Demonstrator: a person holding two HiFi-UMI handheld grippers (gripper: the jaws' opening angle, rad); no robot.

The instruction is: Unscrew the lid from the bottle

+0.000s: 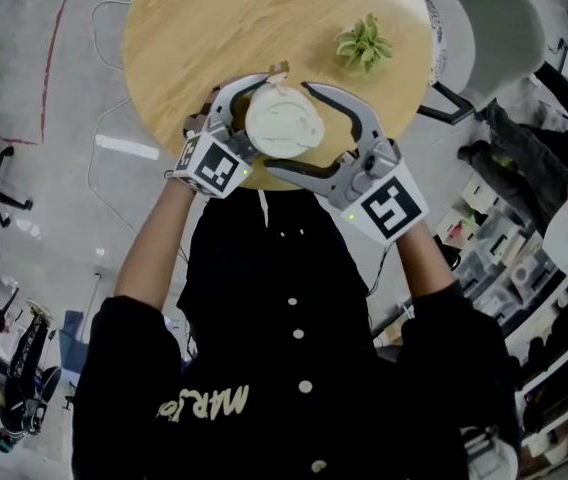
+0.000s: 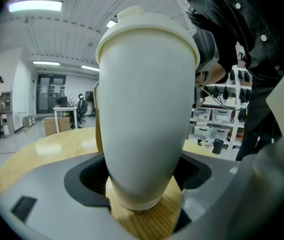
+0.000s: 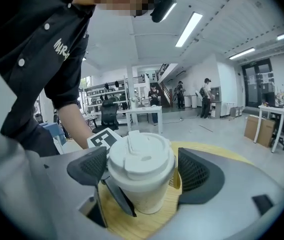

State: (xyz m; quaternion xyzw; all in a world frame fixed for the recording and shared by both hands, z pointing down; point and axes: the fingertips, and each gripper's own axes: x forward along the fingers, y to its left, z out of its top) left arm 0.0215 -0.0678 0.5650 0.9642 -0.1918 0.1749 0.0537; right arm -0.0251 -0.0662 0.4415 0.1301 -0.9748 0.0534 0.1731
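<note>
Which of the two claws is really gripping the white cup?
The left claw: its pads press the cup low on its body. The right claw stands open around the lid, with a gap beside it.

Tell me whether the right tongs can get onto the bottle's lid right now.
Probably yes. The right tongs stand open astride the lid, one jaw on each side with nothing in between, while the left tongs grip the bottle lower down.
</note>
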